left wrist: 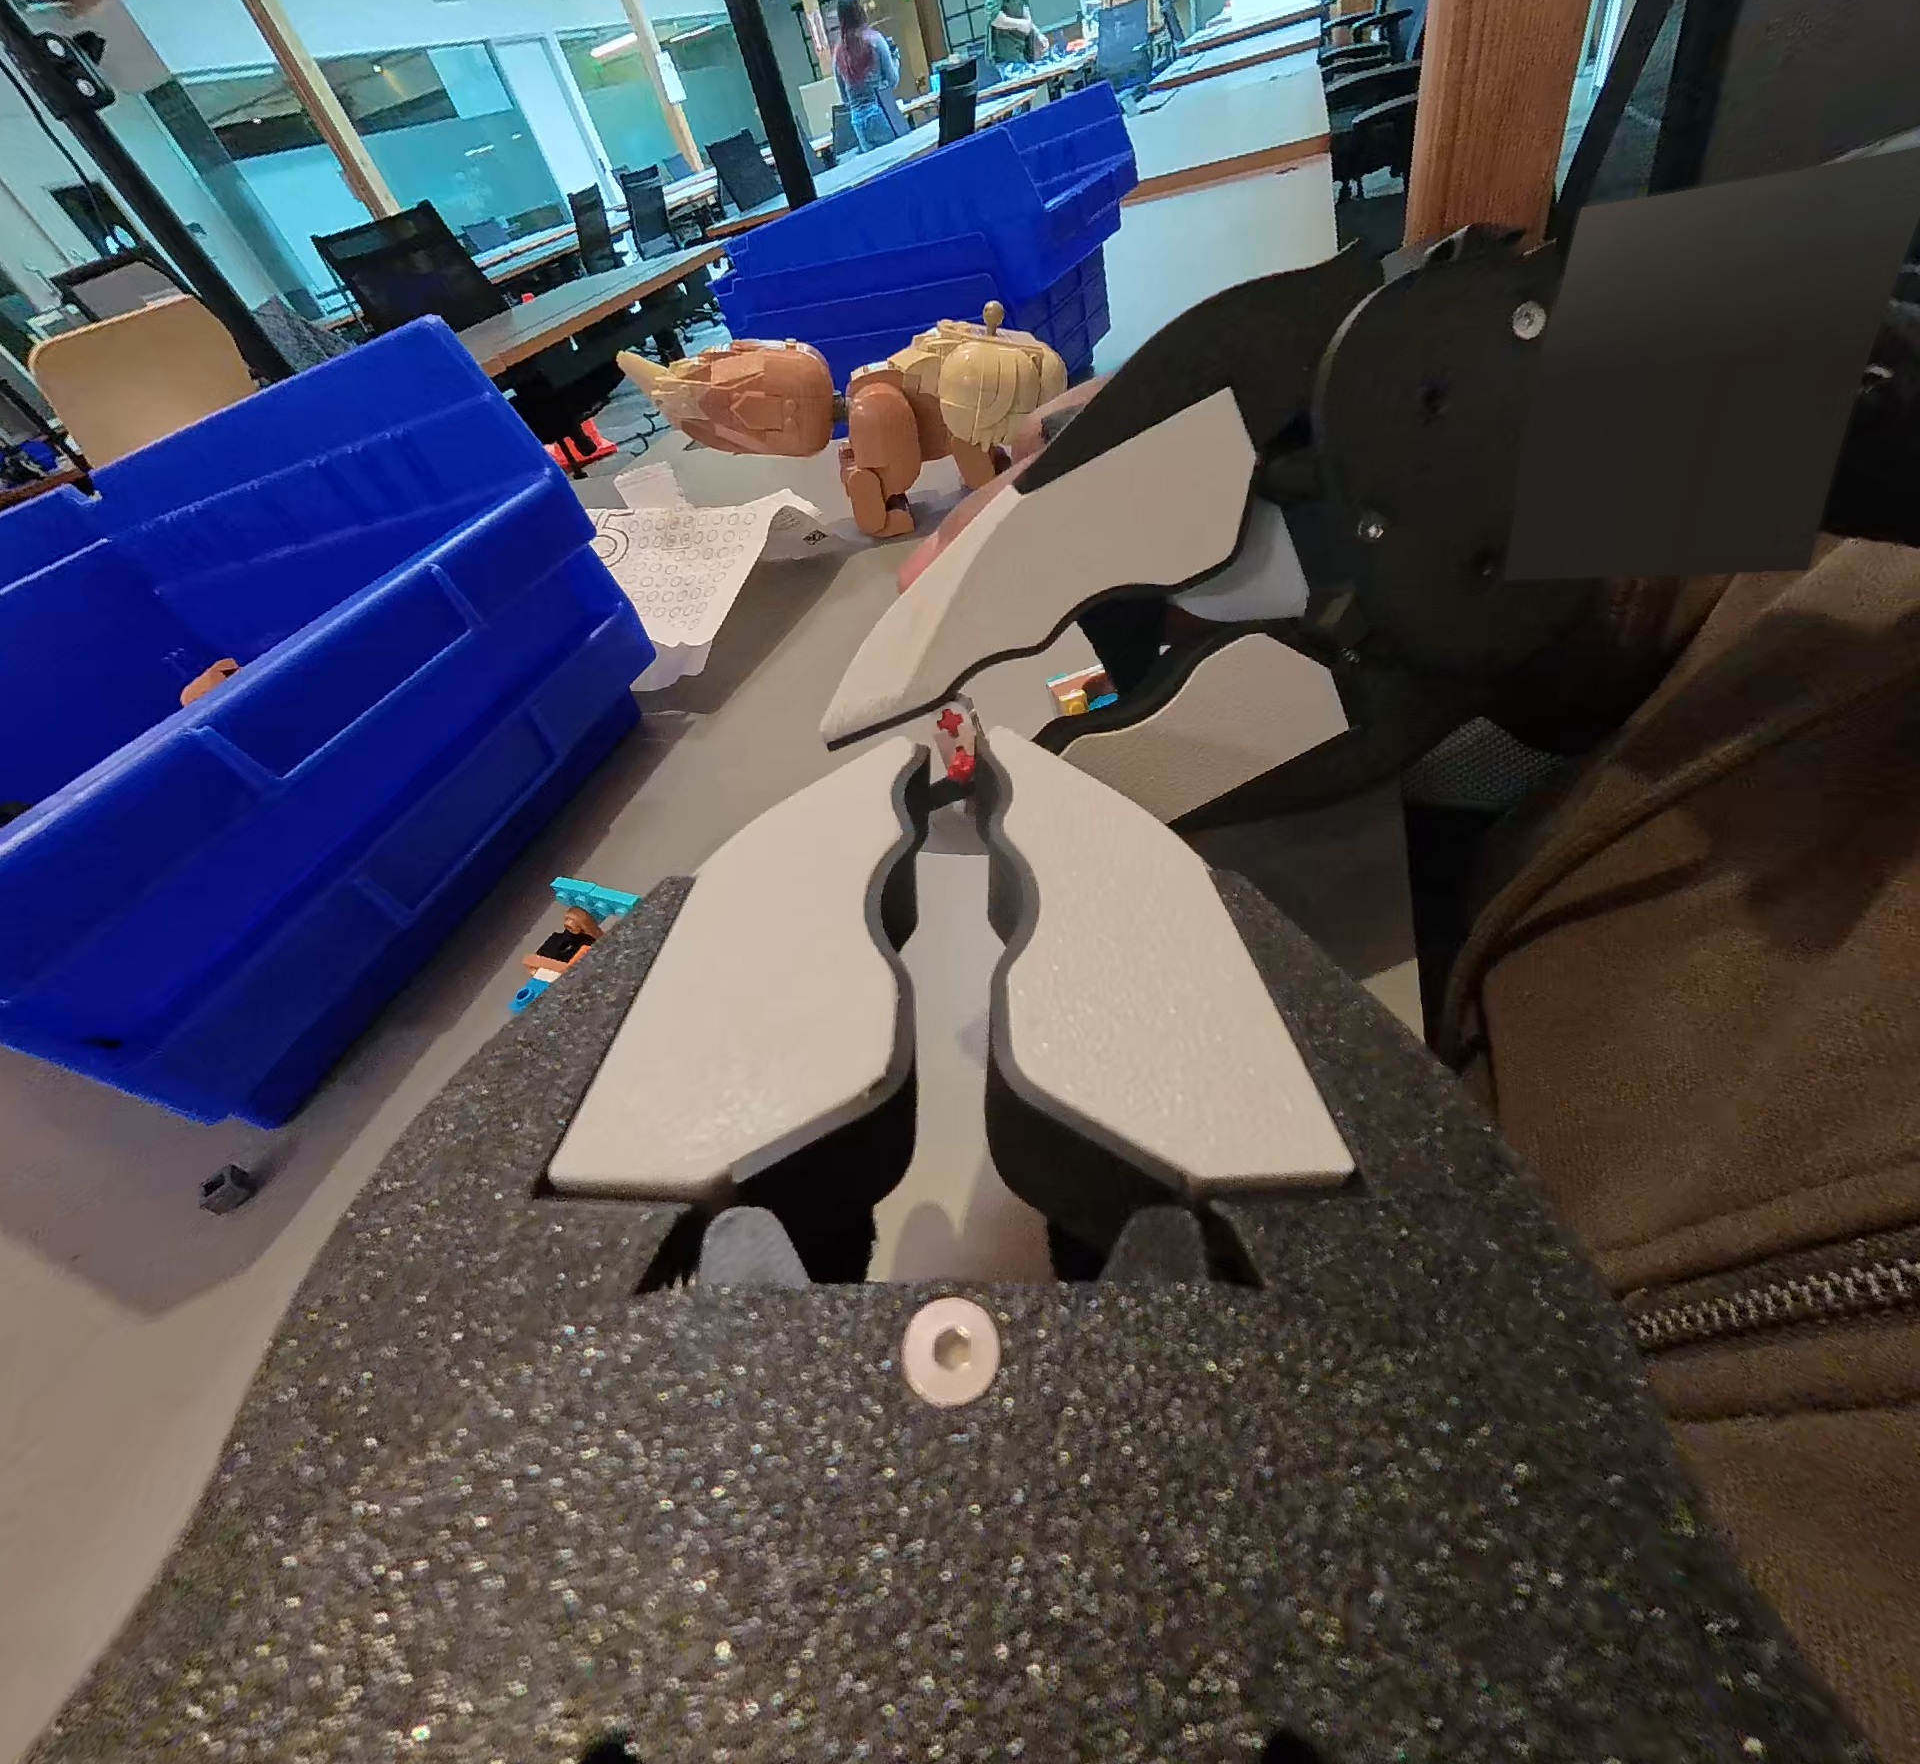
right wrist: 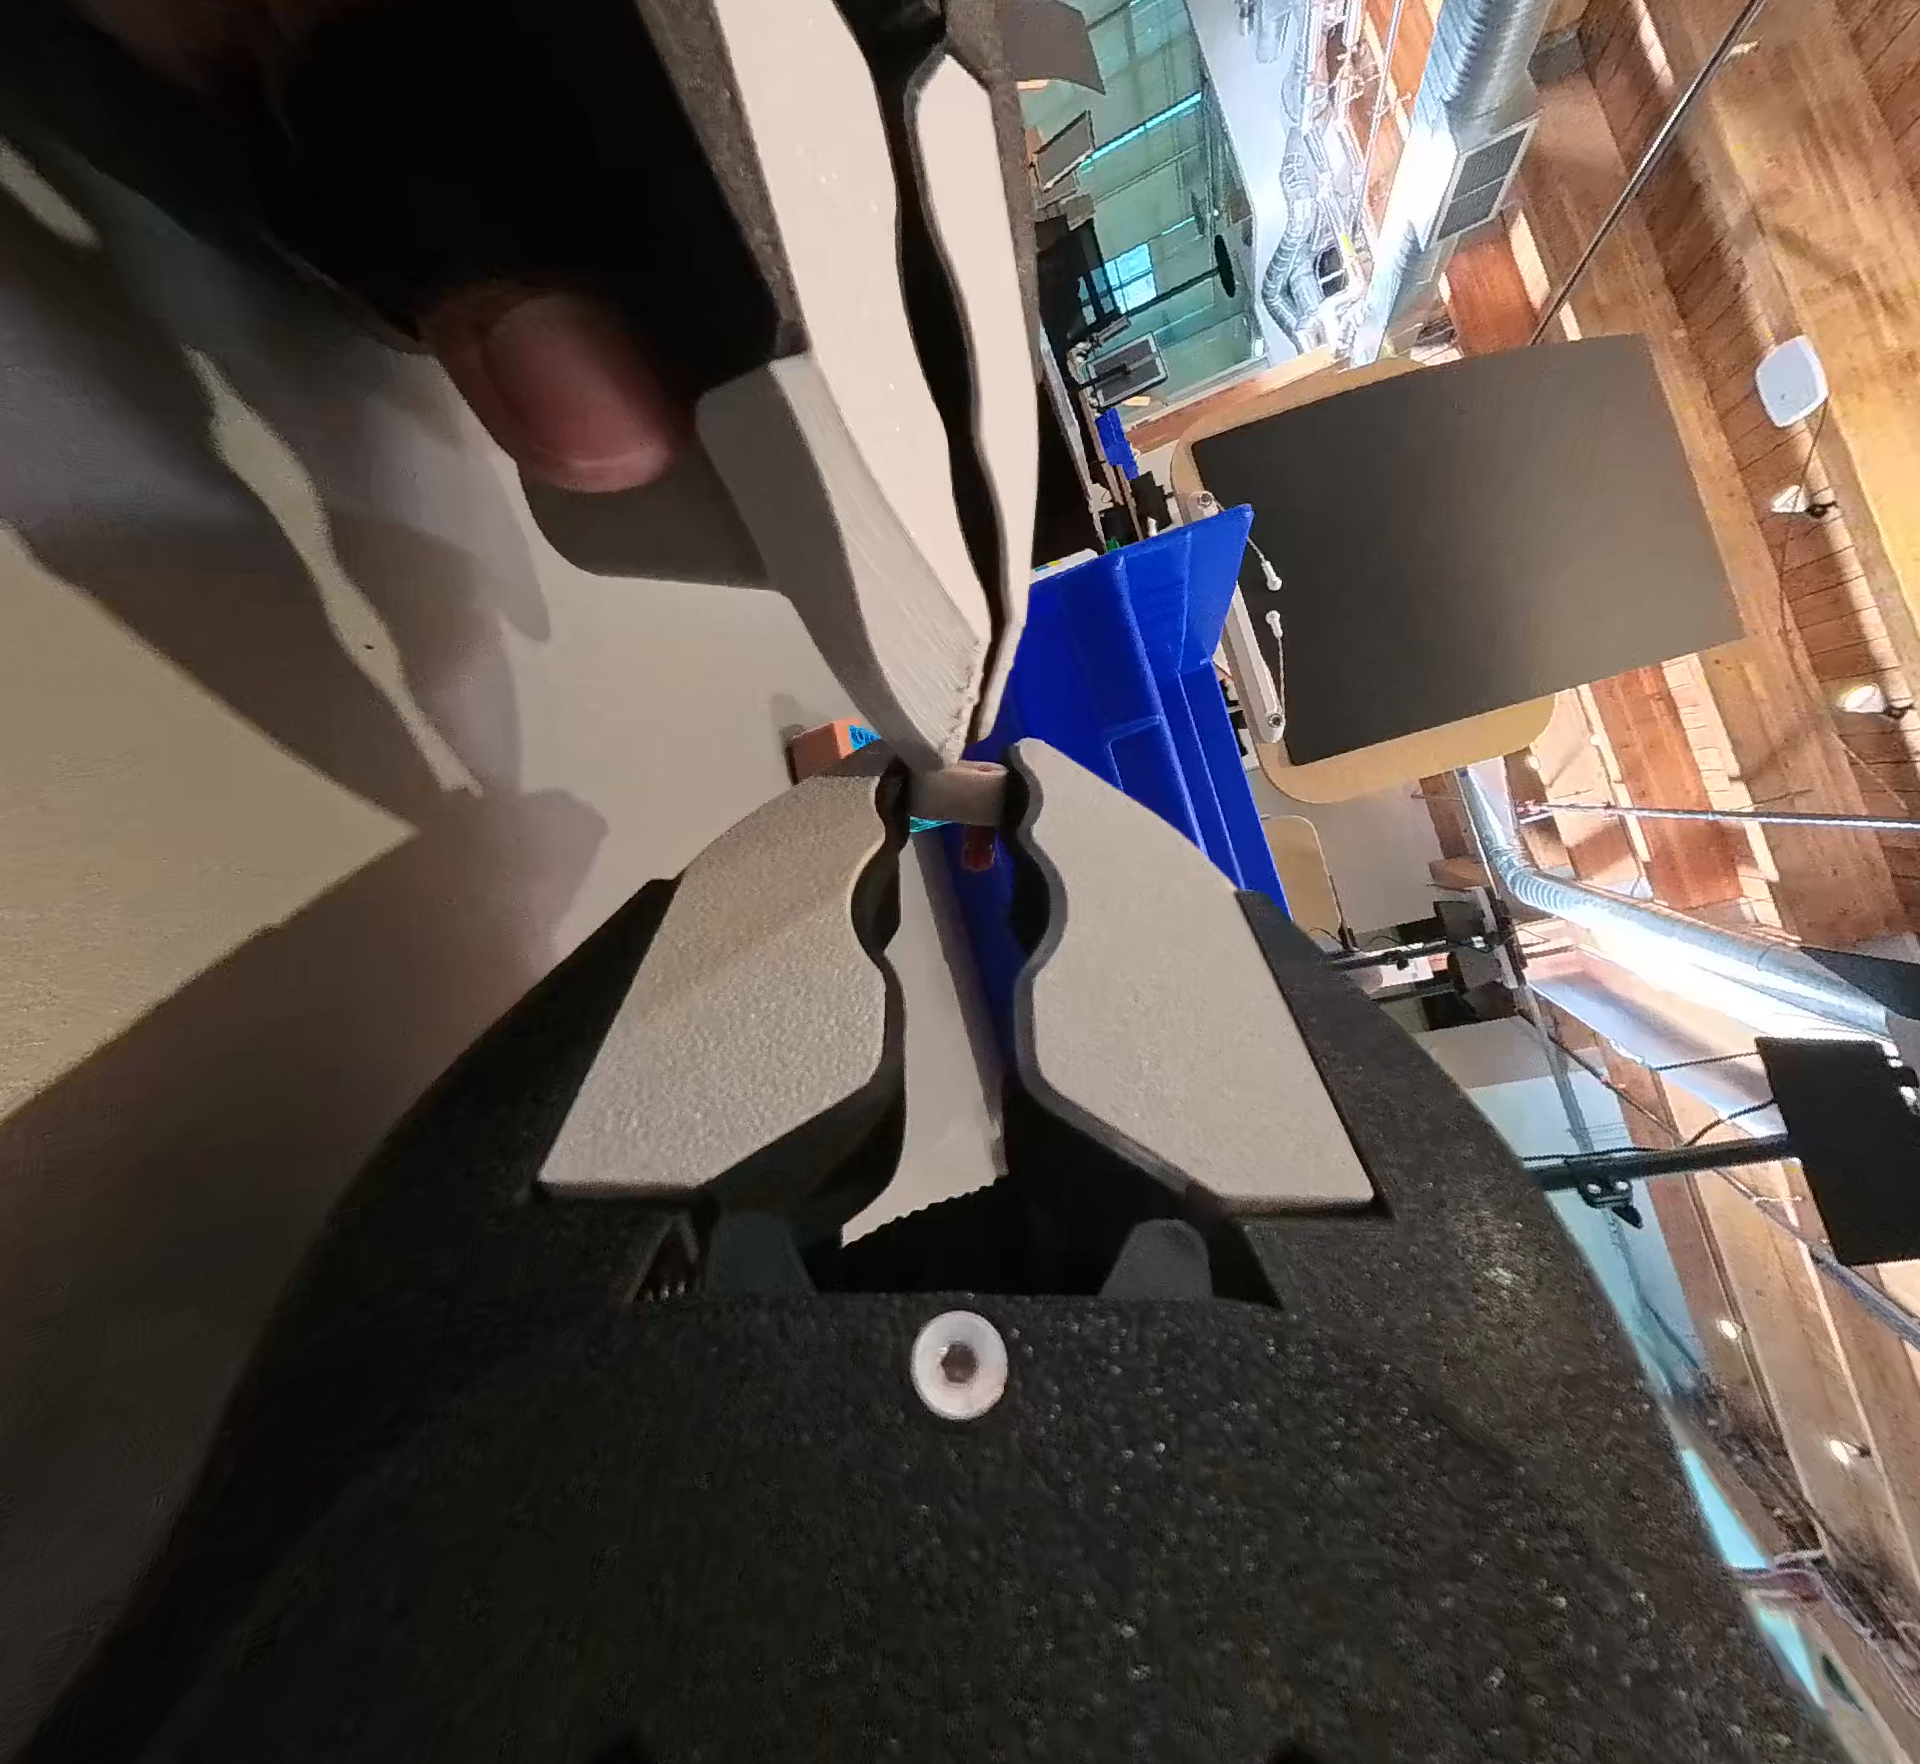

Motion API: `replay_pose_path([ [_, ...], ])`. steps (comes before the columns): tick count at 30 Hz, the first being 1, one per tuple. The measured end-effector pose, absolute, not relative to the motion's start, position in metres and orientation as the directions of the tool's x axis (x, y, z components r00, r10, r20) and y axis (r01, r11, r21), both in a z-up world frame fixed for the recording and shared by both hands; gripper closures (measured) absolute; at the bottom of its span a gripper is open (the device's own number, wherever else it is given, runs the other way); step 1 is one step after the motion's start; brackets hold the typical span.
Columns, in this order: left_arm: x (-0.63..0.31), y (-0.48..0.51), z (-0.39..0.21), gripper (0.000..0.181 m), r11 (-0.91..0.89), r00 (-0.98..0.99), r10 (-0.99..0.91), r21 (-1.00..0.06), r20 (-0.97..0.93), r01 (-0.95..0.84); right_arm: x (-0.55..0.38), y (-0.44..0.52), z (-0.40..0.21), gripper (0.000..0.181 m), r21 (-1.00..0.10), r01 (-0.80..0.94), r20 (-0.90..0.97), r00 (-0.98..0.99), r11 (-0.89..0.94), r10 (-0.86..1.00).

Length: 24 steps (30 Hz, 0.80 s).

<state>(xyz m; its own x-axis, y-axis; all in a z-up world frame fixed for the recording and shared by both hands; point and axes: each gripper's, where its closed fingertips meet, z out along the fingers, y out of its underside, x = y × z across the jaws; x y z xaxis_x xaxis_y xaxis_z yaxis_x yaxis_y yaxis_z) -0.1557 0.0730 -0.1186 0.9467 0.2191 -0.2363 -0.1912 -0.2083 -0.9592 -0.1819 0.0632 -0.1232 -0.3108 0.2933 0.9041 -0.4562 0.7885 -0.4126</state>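
Note:
In the left wrist view my left gripper (left wrist: 956, 764) is shut on a small white and red brick piece (left wrist: 954, 740), pinched at its fingertips above the grey table (left wrist: 790, 738). The right gripper's grey fingers (left wrist: 1039, 571) come in from the right and close over the same piece. In the right wrist view, which is rolled sideways, my right gripper (right wrist: 951, 795) is shut on a small white piece (right wrist: 951, 792) with a red bit (right wrist: 977, 850) just below it. The left gripper's fingertips (right wrist: 935, 675) meet it from above.
Blue bins (left wrist: 312, 675) stand left, with a further stack (left wrist: 935, 239) behind. A brown and tan brick animal (left wrist: 862, 415) and a white paper bag (left wrist: 707, 561) lie beyond. Loose bricks (left wrist: 571, 925) lie near the bin. A brown jacket (left wrist: 1662, 987) is close on the right. The tips of both grippers are at nearly the same place.

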Motion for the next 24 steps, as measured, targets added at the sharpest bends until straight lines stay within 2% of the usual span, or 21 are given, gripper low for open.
replay_pose_path([
  [17,-0.1480,0.0731,-0.1234,0.178,-0.236,0.955,0.169,-0.951,-0.244,-0.202,-0.1741,0.0568,-0.1212,0.164,-0.343,-0.517,0.937,-0.253,0.784,0.242],
  [21,-0.1468,0.0719,-0.1210,0.178,-0.247,0.937,0.185,-0.937,-0.295,-0.247,-0.1732,0.0564,-0.1196,0.165,-0.351,-0.521,0.934,-0.257,0.778,0.250],
  [24,-0.1463,0.0712,-0.1219,0.178,-0.243,0.950,0.179,-0.947,-0.257,-0.210,-0.1728,0.0563,-0.1210,0.165,-0.360,-0.518,0.929,-0.277,0.776,0.246],
])
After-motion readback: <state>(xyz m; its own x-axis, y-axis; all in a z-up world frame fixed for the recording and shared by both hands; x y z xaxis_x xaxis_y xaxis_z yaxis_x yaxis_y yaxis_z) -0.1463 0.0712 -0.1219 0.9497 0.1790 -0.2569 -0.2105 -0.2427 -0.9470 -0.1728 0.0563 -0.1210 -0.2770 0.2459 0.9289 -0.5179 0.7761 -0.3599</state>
